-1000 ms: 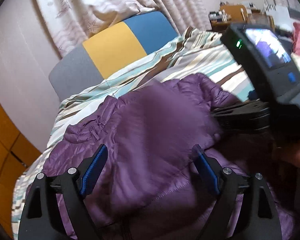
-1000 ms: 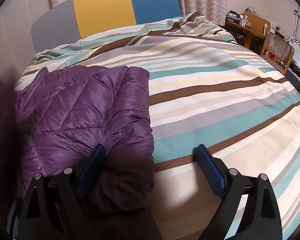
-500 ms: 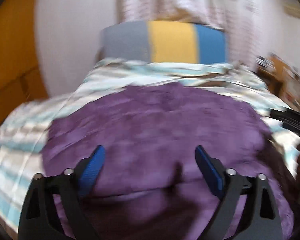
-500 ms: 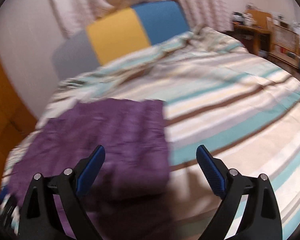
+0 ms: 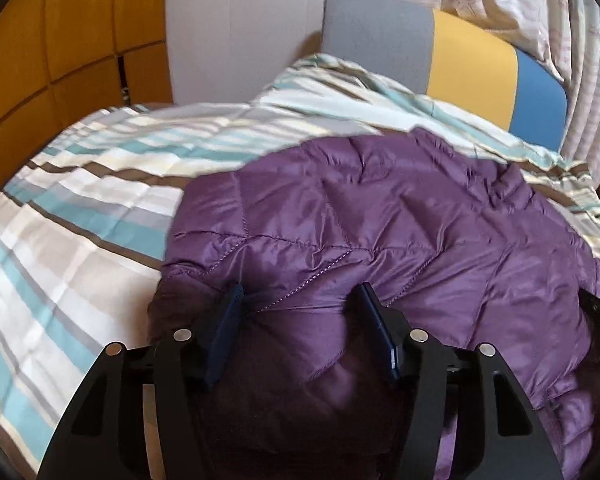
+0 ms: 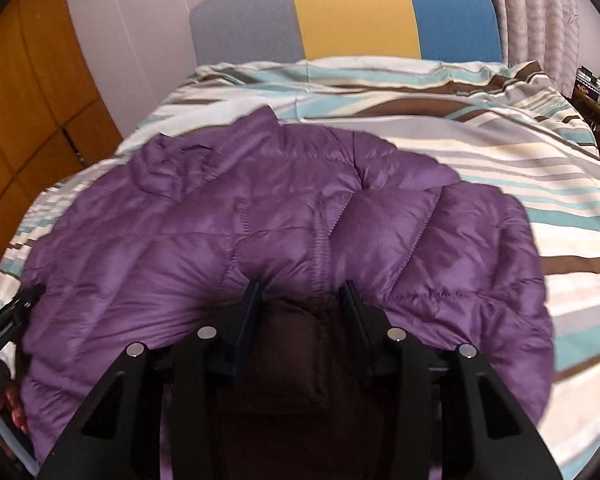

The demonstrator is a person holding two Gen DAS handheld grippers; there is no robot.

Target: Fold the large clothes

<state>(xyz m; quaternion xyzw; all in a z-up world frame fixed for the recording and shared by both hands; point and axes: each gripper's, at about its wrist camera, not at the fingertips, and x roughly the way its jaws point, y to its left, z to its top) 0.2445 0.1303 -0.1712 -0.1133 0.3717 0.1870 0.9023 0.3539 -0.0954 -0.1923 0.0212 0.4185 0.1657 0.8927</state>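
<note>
A purple quilted puffer jacket (image 5: 380, 224) lies spread on a striped bed, its collar toward the headboard; it also shows in the right wrist view (image 6: 260, 224). My left gripper (image 5: 300, 300) is narrowed onto a bunched fold at the jacket's near left edge, with fabric filling the gap between the jaws. My right gripper (image 6: 300, 296) is likewise closed on a fold at the near right part of the jacket. The left gripper's tip shows at the left edge of the right wrist view (image 6: 12, 316). The jacket's near hem is hidden under both grippers.
The striped duvet (image 5: 80, 216) covers the bed (image 6: 540, 184). A grey, yellow and blue headboard (image 6: 352, 12) stands at the far end. Orange wooden panels (image 5: 52, 40) line the left wall. Curtains (image 5: 540, 8) hang behind. A wooden desk (image 6: 596, 104) stands at the far right.
Both grippers have moved in over the jacket's near edge and narrowed from wide open onto folds of the fabric. The views have swung toward the headboard.
</note>
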